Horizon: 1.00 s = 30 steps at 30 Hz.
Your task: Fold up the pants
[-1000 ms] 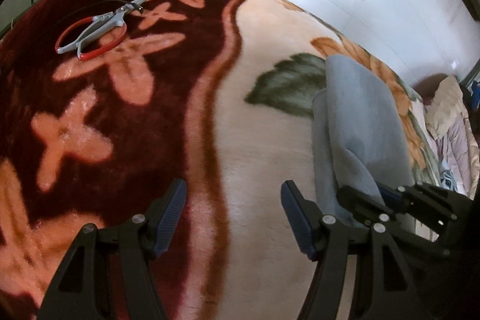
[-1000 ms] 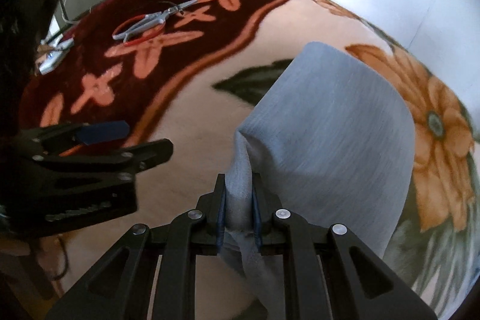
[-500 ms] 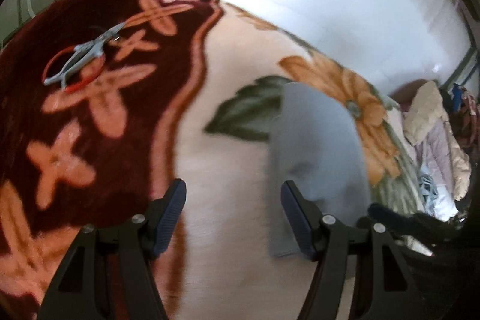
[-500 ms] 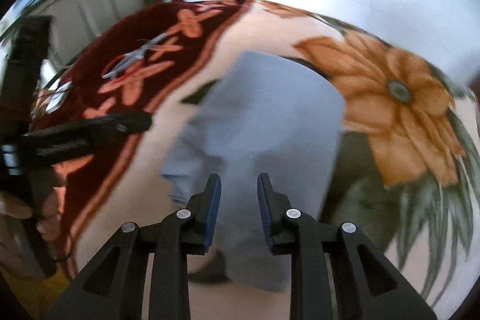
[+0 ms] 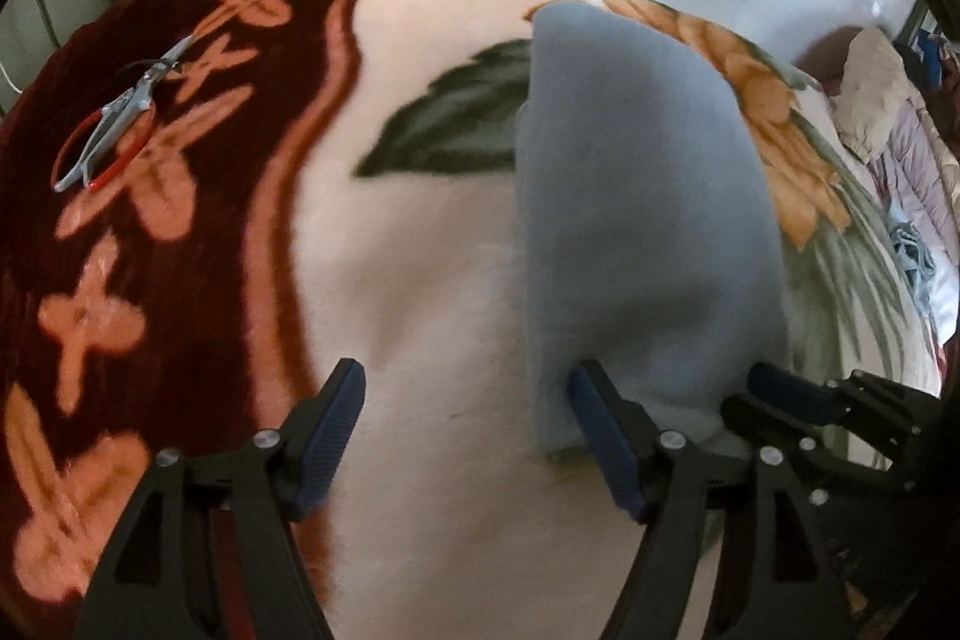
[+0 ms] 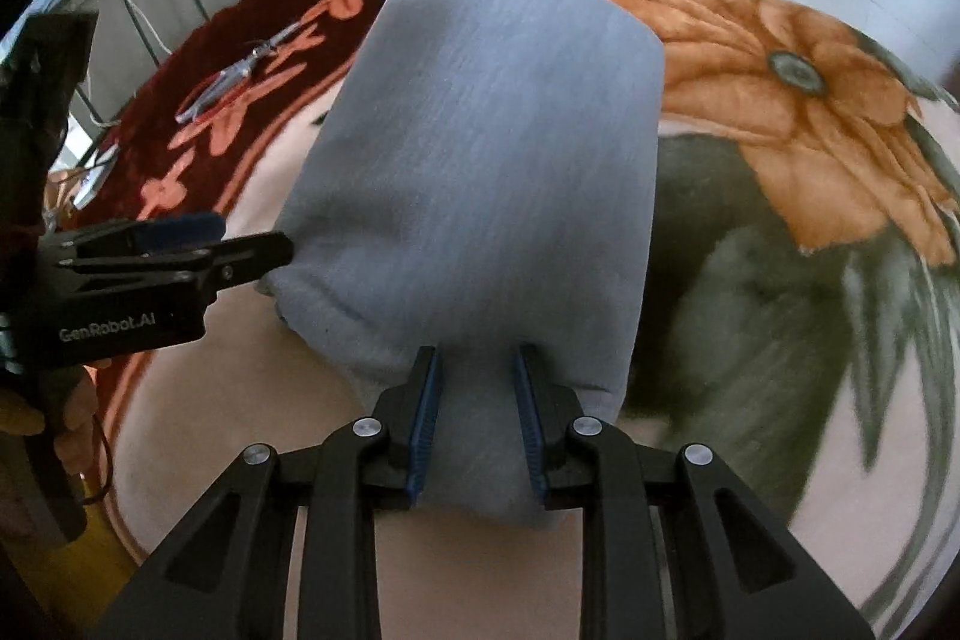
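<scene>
Right wrist view is showing the right gripper (image 6: pixel 477 418) hovering over the near edge of the folded grey pants (image 6: pixel 492 172) lying on the floral blanket (image 6: pixel 780 232), its jaws narrowly parted and gripping nothing. The left gripper (image 5: pixel 465 436) is opening wide, empty, beside the fold. Flattening the near edge evenly looks wise. Scissors (image 5: pixel 117 124) are lying well apart, obstructing nothing.

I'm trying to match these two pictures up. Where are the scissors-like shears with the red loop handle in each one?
Left wrist view: the grey metal shears with the red loop handle lie at far left, on the dark red border of the flowered plush blanket.
Right wrist view: the shears lie small at upper left, on that same border.
Shared landmark: the folded grey-blue pants right of them.
</scene>
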Each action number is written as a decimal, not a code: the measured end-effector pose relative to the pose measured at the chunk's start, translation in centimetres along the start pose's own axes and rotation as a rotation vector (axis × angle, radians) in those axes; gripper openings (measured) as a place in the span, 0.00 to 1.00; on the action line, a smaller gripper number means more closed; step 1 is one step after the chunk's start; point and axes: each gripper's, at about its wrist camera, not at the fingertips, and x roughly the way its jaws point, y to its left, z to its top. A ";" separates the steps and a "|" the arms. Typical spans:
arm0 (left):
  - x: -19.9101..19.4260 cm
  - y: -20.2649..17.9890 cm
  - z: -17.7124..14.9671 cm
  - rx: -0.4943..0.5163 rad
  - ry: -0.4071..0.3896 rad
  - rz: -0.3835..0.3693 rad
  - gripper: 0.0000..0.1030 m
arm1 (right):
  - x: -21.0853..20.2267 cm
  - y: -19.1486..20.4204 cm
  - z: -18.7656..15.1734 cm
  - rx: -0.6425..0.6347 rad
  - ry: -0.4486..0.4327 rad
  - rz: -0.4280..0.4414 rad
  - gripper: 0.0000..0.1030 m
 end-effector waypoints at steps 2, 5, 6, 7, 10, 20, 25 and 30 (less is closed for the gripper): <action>-0.1 0.2 -0.2 0.005 -0.004 0.009 0.74 | -0.1 -0.3 -0.1 0.016 0.000 0.016 0.25; -0.9 0.2 -0.2 0.006 -0.010 0.012 0.73 | -0.7 -0.6 0.1 0.030 0.020 0.039 0.25; -1.2 0.2 -0.1 -0.001 -0.012 0.003 0.73 | -1.3 -0.8 0.3 0.037 0.022 0.047 0.25; -1.7 0.3 0.2 -0.012 -0.017 -0.013 0.72 | -1.7 -0.9 0.4 0.044 0.020 0.052 0.25; -3.0 0.2 1.6 -0.021 -0.043 -0.050 0.72 | -3.7 -1.4 1.1 0.065 -0.031 0.051 0.38; 0.2 -1.9 5.9 -0.035 -0.014 -0.153 0.72 | -1.6 -4.5 4.9 0.179 -0.063 0.095 0.56; 3.3 -1.9 6.4 -0.061 0.029 -0.161 0.72 | 0.5 -5.4 4.4 0.191 -0.044 0.115 0.57; 5.1 -1.7 5.6 -0.055 0.039 -0.162 0.75 | 2.6 -6.7 3.7 0.239 -0.015 0.154 0.63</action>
